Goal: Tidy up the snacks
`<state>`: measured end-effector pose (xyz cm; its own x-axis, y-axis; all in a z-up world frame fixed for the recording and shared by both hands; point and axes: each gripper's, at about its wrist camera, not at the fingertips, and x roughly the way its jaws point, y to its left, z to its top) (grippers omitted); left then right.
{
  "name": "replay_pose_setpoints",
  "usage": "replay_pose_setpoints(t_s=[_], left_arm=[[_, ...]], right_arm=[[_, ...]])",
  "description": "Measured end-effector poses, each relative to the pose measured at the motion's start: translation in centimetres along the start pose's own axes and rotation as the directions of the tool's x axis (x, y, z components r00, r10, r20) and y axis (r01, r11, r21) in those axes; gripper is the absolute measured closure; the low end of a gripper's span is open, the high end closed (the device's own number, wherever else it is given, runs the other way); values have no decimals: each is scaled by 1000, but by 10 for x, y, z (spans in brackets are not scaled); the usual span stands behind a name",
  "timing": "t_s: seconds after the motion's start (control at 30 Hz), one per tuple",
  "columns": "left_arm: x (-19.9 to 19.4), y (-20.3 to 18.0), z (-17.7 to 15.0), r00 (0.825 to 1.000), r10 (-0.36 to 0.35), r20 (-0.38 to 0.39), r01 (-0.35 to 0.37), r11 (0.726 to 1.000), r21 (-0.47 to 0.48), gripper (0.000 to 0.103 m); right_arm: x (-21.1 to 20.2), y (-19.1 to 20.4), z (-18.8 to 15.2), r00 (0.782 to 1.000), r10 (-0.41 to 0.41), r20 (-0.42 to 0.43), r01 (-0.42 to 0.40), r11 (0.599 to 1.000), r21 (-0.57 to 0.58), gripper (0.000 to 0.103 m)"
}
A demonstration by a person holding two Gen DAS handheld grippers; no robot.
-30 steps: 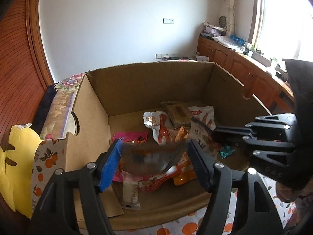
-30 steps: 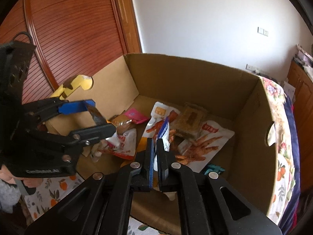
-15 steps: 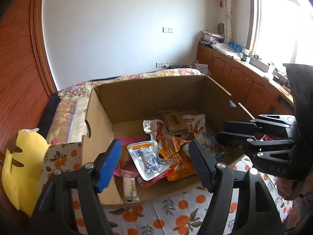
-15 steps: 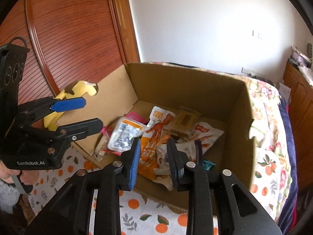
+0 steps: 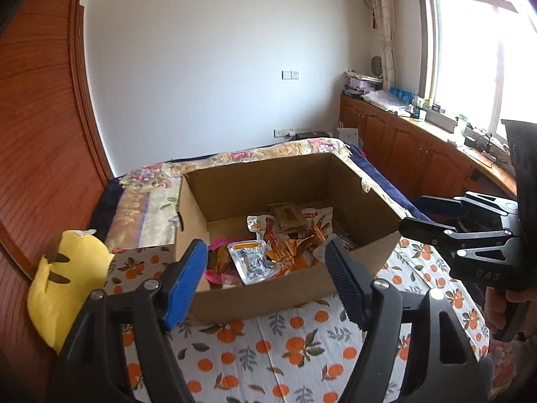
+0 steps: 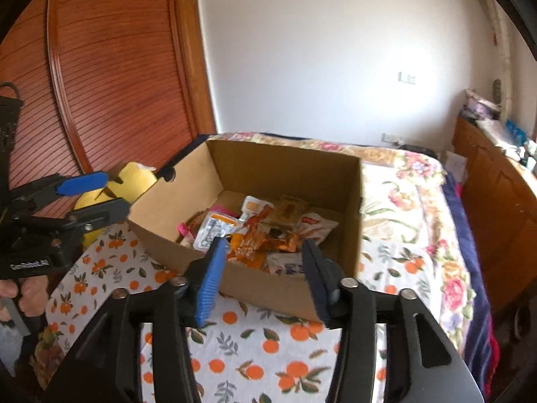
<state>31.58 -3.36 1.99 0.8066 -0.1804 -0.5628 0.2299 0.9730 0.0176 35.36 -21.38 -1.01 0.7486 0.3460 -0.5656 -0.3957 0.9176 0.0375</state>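
An open cardboard box (image 5: 268, 297) (image 6: 275, 290) stands on the bed and holds several snack packets: a clear white pouch (image 5: 253, 265) (image 6: 214, 230), orange packets (image 5: 295, 250) (image 6: 258, 247) and a brown bar (image 5: 288, 216). My left gripper (image 5: 268, 280) is open and empty, in front of the box's near wall. My right gripper (image 6: 261, 278) is open and empty, also in front of the box. The right gripper shows at the right of the left wrist view (image 5: 433, 216); the left gripper shows at the left of the right wrist view (image 6: 97, 194).
An orange-print cloth (image 5: 268, 352) covers the bed in front of the box. A yellow plush toy (image 5: 63, 285) lies to the box's left beside a wooden sliding door (image 6: 110, 77). Wooden cabinets (image 5: 419, 154) line the right wall under a window.
Both grippers let go of their packets into the box, opened, and pulled back and up out of the box. The clear white pouch now lies on the pile.
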Motion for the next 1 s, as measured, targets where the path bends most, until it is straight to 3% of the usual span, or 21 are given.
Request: replay_pose_setpoints(t_s=[0.33, 0.37, 0.4, 0.47, 0.57, 1.0], left_arm=[[-50, -10, -19, 999, 33, 10, -33, 999, -15, 24], [-55, -11, -21, 999, 36, 14, -36, 999, -17, 21], [-61, -12, -23, 999, 38, 19, -38, 999, -18, 9], [-73, -14, -27, 999, 32, 38, -31, 999, -22, 2], [-89, -16, -30, 998, 40, 52, -39, 999, -23, 0], [-156, -35, -58, 992, 57, 114, -55, 998, -17, 0]], right_arm=[[-58, 9, -21, 995, -73, 73, 72, 997, 22, 14], [-62, 10, -24, 994, -84, 75, 82, 996, 25, 13], [-65, 11, -25, 993, -89, 75, 87, 996, 26, 13], [-73, 13, -30, 993, -92, 75, 90, 996, 28, 9], [-84, 16, -36, 993, -90, 78, 87, 996, 35, 0], [-135, 35, -70, 983, -147, 108, 140, 988, 72, 0]])
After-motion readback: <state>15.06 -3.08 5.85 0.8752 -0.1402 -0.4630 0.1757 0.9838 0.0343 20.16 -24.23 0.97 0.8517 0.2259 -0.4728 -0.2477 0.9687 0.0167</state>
